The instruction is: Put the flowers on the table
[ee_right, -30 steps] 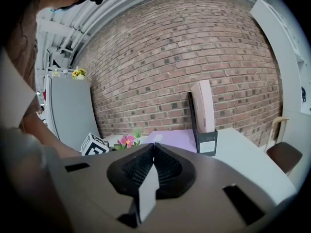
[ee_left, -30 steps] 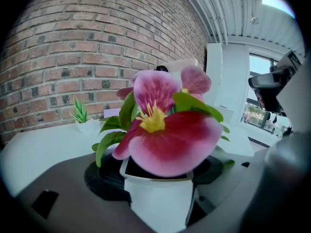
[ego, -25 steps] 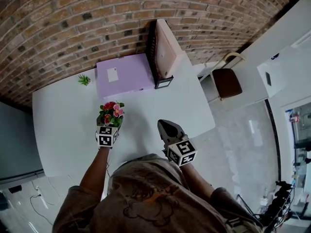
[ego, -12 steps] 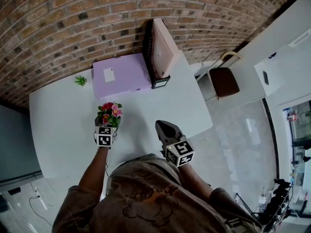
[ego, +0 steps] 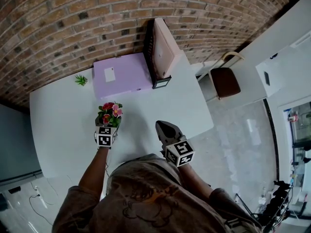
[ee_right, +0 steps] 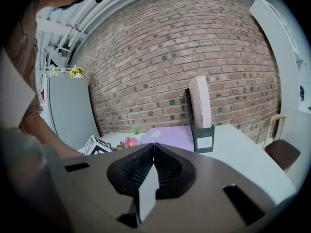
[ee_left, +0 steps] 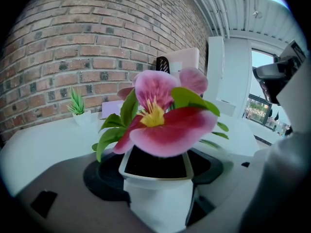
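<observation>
A small white pot of pink and red flowers [ego: 110, 114] with green leaves is held over the white table [ego: 58, 125] near its middle. My left gripper [ego: 108, 126] is shut on the pot [ee_left: 158, 198], whose big pink bloom [ee_left: 163, 118] fills the left gripper view. My right gripper [ego: 163, 128] hangs over the table's front edge, to the right of the flowers, its jaws shut with nothing between them [ee_right: 152, 147]. In the right gripper view the flowers [ee_right: 128, 141] show small at the left.
A lilac box [ego: 121, 75] lies flat at the table's back against the brick wall, with a black file holder of pale folders [ego: 159, 52] beside it. A tiny green plant [ego: 80, 80] stands at back left. A brown chair [ego: 227, 80] stands off the table's right end.
The flowers and left gripper drifted slightly toward the back of the table a second ago; since half a second ago nothing has visibly moved. The right gripper has kept its place.
</observation>
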